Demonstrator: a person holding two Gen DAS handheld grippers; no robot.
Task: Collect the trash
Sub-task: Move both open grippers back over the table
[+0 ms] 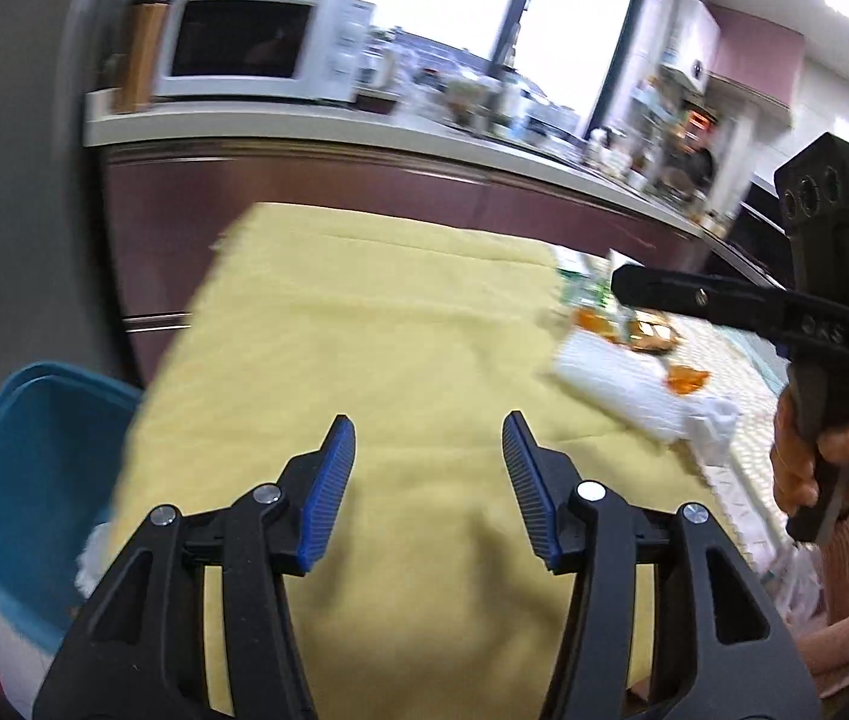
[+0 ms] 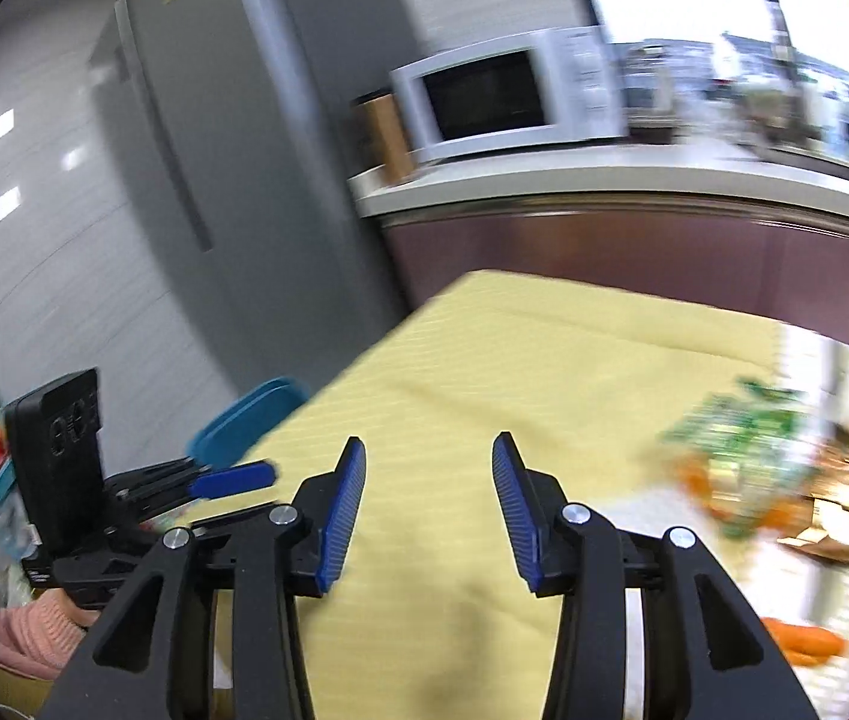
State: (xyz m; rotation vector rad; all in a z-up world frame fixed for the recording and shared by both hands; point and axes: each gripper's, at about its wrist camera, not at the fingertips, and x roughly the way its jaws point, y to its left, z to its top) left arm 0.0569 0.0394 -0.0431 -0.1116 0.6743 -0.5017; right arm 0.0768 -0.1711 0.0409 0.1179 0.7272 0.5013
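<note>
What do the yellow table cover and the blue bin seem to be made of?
The yellow table cover looks like soft woven cloth, matte, with creases and faint ribbing. The blue bin looks like smooth moulded plastic with a slight sheen, though blur leaves it uncertain.

Home kitchen, white microwave (image 1: 262, 42) stood on a pale worktop (image 1: 316, 132) over maroon cabinets (image 1: 304, 192), grey fridge (image 2: 142, 138) beside, cluttered window ledge.
</note>
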